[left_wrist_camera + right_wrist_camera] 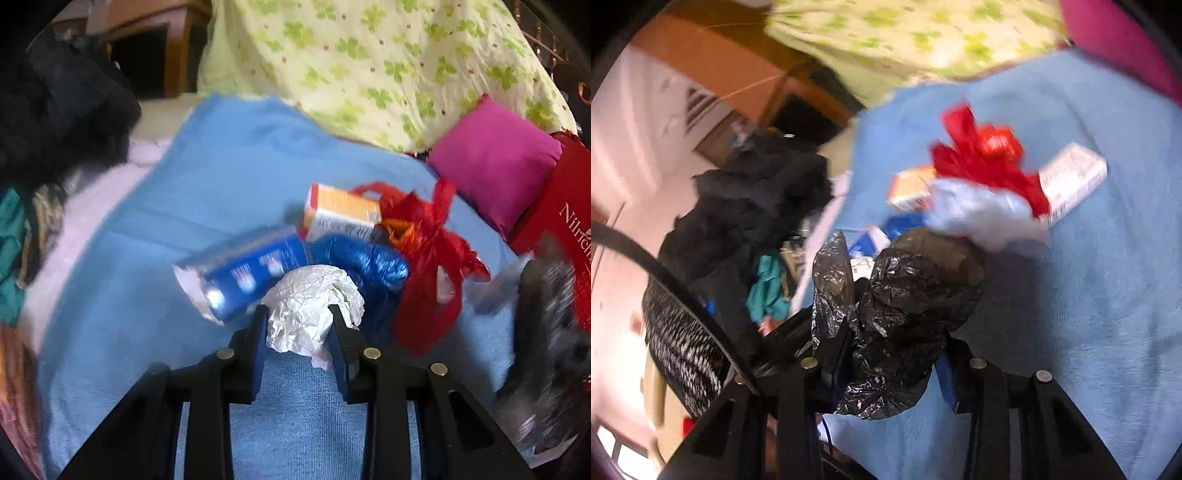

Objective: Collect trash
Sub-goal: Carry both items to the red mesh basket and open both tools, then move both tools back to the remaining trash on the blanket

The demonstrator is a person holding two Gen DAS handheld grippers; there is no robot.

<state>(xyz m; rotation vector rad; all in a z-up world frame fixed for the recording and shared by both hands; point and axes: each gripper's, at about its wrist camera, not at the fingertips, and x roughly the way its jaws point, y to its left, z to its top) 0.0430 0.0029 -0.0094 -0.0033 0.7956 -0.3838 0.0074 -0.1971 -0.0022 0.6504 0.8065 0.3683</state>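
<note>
My left gripper (298, 314) is shut on a crumpled white paper ball (310, 306), held just above the blue blanket (221, 177). Behind it lie a blue carton (243, 269), an orange and white box (340, 214), a blue shiny wrapper (362, 258) and a red plastic bag (428, 251). My right gripper (886, 332) is shut on a black plastic trash bag (901, 306). In the right wrist view the red plastic bag (982, 155), a white box (1071, 181), the orange box (912, 188) and a pale blue crumpled bag (975, 210) lie on the blanket beyond it.
A magenta cushion (491, 162) and a red carton (565, 221) lie at the right. A green-flowered sheet (369, 66) rises behind the blanket. A heap of dark clothes (59, 110) sits at the left, also in the right wrist view (753, 199). The black bag blurs at the left view's right edge (543, 332).
</note>
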